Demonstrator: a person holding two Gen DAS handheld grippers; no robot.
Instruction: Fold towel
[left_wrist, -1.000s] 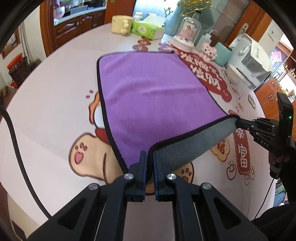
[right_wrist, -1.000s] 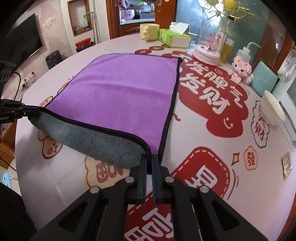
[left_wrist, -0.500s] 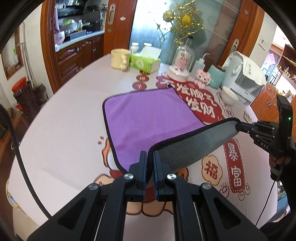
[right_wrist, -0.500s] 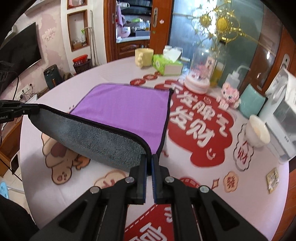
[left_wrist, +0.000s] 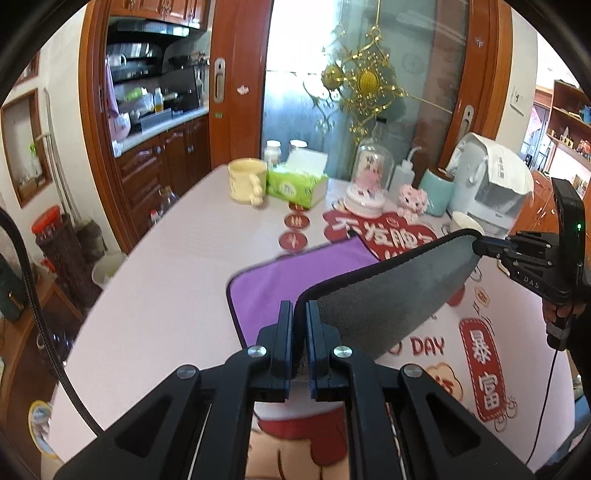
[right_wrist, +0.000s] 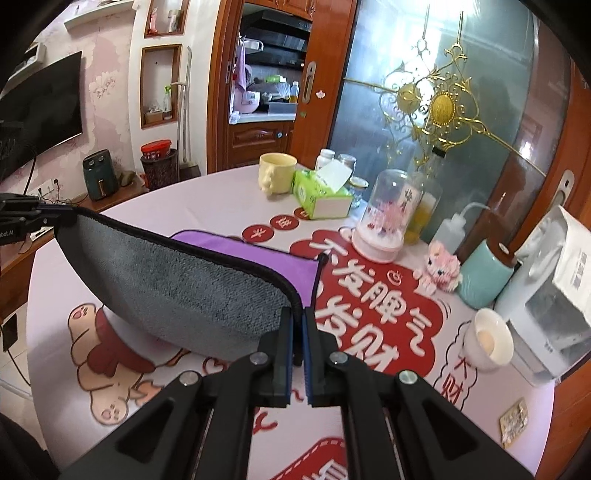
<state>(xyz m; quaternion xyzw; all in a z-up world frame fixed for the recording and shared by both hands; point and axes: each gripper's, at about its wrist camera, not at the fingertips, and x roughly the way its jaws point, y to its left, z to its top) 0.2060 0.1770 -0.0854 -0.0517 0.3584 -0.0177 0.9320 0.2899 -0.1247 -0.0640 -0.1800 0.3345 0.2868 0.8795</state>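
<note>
The towel (left_wrist: 391, 295) is purple on top and grey underneath, with a black hem. Its near edge is lifted high off the table, grey side facing me; its far part (left_wrist: 295, 273) still lies flat. My left gripper (left_wrist: 300, 314) is shut on the near left corner. My right gripper (right_wrist: 298, 317) is shut on the near right corner; it also shows at the right of the left wrist view (left_wrist: 480, 245). In the right wrist view the towel's grey underside (right_wrist: 177, 288) hangs between both grippers, with the left gripper (right_wrist: 55, 218) at the far left.
A round table (left_wrist: 177, 280) with a pink and red printed cloth. At its far side stand a yellow mug (left_wrist: 246, 181), a green tissue box (left_wrist: 297, 184), a glass dome (right_wrist: 388, 214), a squeeze bottle (right_wrist: 454, 229), a teal canister (right_wrist: 484, 277), a white bowl (right_wrist: 487, 339) and a white appliance (right_wrist: 554, 295).
Both grippers have risen and moved toward the table's far side with the near edge. More grey underside shows and less purple surface lies flat.
</note>
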